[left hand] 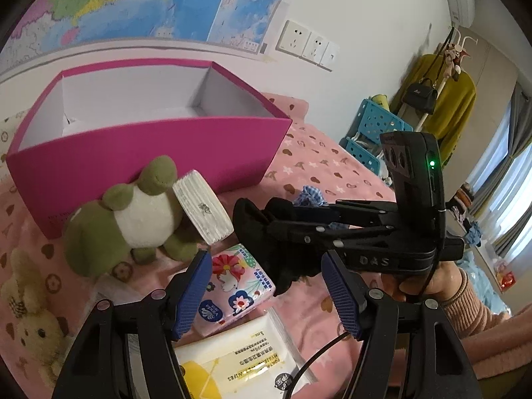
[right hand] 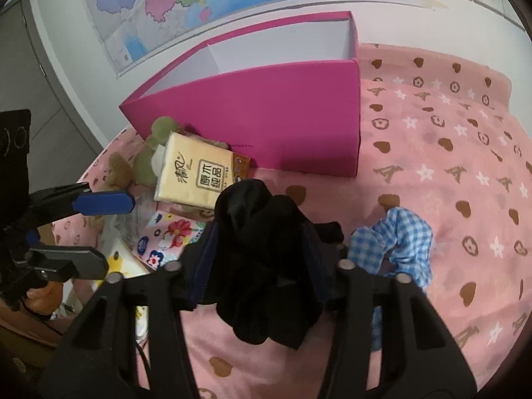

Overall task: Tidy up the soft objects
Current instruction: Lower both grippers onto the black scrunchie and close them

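Observation:
My right gripper (right hand: 262, 249) is shut on a black cloth bundle (right hand: 262, 266) and holds it above the pink bedspread, in front of the open magenta box (right hand: 266, 116). The bundle (left hand: 262, 232) and right gripper (left hand: 266, 226) also show in the left wrist view. My left gripper (left hand: 269, 286) is open and empty above a floral tissue pack (left hand: 232, 286). A green frog plush (left hand: 133, 212) and a beige tissue pack (right hand: 199, 173) lie by the box (left hand: 149, 153). A blue checked cloth (right hand: 395, 242) lies to the right.
A yellow wipes pack (left hand: 239, 359) and a cream bunny plush (left hand: 30, 312) lie near my left gripper. A map hangs on the wall behind the box. A blue stool (left hand: 375, 133) and a coat rack (left hand: 442, 99) stand beside the bed.

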### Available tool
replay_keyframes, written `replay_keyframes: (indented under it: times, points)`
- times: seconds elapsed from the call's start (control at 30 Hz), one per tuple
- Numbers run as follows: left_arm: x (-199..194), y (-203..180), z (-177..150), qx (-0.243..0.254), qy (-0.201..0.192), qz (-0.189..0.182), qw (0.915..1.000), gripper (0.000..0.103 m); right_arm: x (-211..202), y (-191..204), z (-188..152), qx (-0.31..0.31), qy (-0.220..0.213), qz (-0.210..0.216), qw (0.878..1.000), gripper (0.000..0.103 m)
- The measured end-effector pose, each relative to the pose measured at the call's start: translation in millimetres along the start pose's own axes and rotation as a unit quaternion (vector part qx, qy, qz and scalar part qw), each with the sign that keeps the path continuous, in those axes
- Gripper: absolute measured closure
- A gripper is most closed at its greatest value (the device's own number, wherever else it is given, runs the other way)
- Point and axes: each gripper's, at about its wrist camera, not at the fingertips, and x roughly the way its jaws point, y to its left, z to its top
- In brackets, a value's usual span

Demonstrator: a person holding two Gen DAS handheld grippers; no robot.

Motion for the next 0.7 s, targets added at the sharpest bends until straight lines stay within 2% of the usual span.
replay_keyframes:
  times: [0.1,0.2,0.37,0.47,0.57,0.63,0.67,0.7]
  points:
    - [3.3,-0.1,-0.6,-0.003,0.004,-0.002,1.0,0.033,0.1,-2.4,-0.8,0.001,0.0,-0.004,1.0,0.08]
    - [5.9,-0.9,-1.3,-0.004,0.007,-0.005,1.0,0.033,-7.7,-5.6,-2.2,0.01,-0.01,0.005,1.0,0.087]
    - [11.6,-7.5,-1.1,0.003,0.012,-0.017,0.9998,0.033,-29.2,-5.9,-0.6,0.022,-0.041,0.028,0.999,0.094]
    - [15.9,-9.1,-0.9,0.007,0.018,-0.019,0.9996,0.033,-41.5,-3.5,2.5,0.026,-0.058,0.048,0.997,0.095]
    - [20.4,-11.2,-0.3,0.01,0.023,-0.02,0.9995,0.033,-41.9,2.0,5.0,0.011,-0.053,0.024,0.998,0.094]
    - [22.9,-12.8,-0.3,0.012,0.025,-0.02,0.9994,0.033,-34.8,1.2,5.3,0.011,-0.044,0.009,0.999,0.072]
    - [24.3,-13.0,-0.2,0.012,0.027,-0.02,0.9994,0.033,-30.3,-0.2,5.7,0.015,-0.041,0.007,0.999,0.054]
    - [25.6,-13.4,-0.6,0.012,0.028,-0.02,0.9993,0.033,-25.1,0.2,6.3,0.011,-0.039,0.01,0.999,0.052]
